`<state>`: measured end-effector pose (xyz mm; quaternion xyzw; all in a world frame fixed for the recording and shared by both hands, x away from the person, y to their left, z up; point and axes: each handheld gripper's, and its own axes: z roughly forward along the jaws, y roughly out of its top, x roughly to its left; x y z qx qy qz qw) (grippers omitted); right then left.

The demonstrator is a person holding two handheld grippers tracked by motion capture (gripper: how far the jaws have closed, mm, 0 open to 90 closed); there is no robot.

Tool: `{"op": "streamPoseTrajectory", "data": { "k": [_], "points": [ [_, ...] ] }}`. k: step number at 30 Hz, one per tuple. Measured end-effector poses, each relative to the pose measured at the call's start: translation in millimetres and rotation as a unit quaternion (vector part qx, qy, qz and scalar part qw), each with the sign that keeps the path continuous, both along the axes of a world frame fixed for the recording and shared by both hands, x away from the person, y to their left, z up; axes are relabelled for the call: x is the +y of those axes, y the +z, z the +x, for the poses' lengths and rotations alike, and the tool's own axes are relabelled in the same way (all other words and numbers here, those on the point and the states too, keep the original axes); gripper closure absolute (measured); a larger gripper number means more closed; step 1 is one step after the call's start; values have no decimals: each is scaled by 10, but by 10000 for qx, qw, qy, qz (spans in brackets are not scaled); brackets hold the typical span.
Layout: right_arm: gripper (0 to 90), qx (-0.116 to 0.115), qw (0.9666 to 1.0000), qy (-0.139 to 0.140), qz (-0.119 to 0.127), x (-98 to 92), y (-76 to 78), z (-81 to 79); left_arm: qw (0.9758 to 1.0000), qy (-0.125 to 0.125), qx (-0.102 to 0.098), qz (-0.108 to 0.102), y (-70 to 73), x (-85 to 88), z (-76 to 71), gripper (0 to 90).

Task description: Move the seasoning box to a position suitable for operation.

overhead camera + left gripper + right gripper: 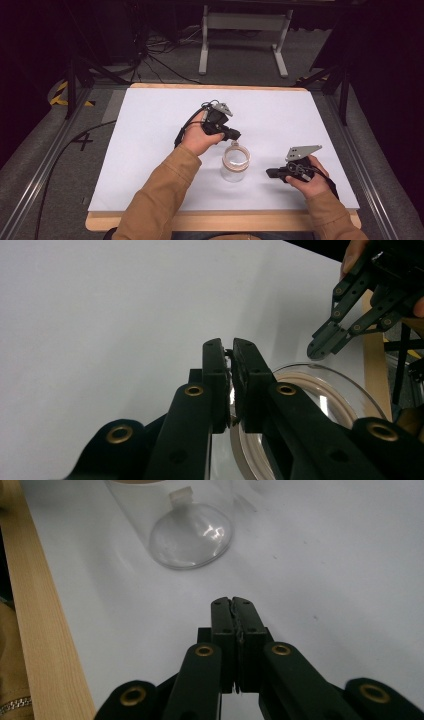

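The bench [150, 150] has a plain white top w/ a light wood edge showing along the near side; it stands on grey carpet in a dark room, black cables trailing on the floor beyond it and a white metal frame [245, 35] farther back. Landmark: the clear glass jar [235, 164], upright on the white top, nearer the wood edge than the far side, roughly mid-width. Left tool [235, 135] sits just behind the jar & above its rim, held by a hand in a tan sleeve; jaws nearly together, pinched on a small bit at the jar's mouth, too small to make out what. Right tool [271, 173] is right of the jar, a short way off, low over the top, pointing toward it; jaws pressed together w/ nothing between. High view gives the layout: both forearms, grey plates on the tools, floor, frame. Left gripper view looks down past the left tool [231, 352] into the jar [330, 390] w/ a tan band inside the rim, and catches the right tool [320, 347] beyond the jar. Right gripper view shows the right tool [232, 602] above bare white top, the jar [190, 535] base ahead, the wood edge [45, 630] alongside.
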<state>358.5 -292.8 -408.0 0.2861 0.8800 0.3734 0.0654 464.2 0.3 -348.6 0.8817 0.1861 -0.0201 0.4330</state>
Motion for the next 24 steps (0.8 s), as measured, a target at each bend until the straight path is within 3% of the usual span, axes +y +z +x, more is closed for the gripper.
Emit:
{"op": "streamPoseTrajectory", "data": {
  "k": [13,24],
  "points": [
    [900,-102,9999,134,-5,96,51,-42,9999,7,154,36,-24,0,35,877],
    [900,-456,9969,542,334,367,250,-179,9998,16,205,48,-14,-6,44,898]
  ]
}}
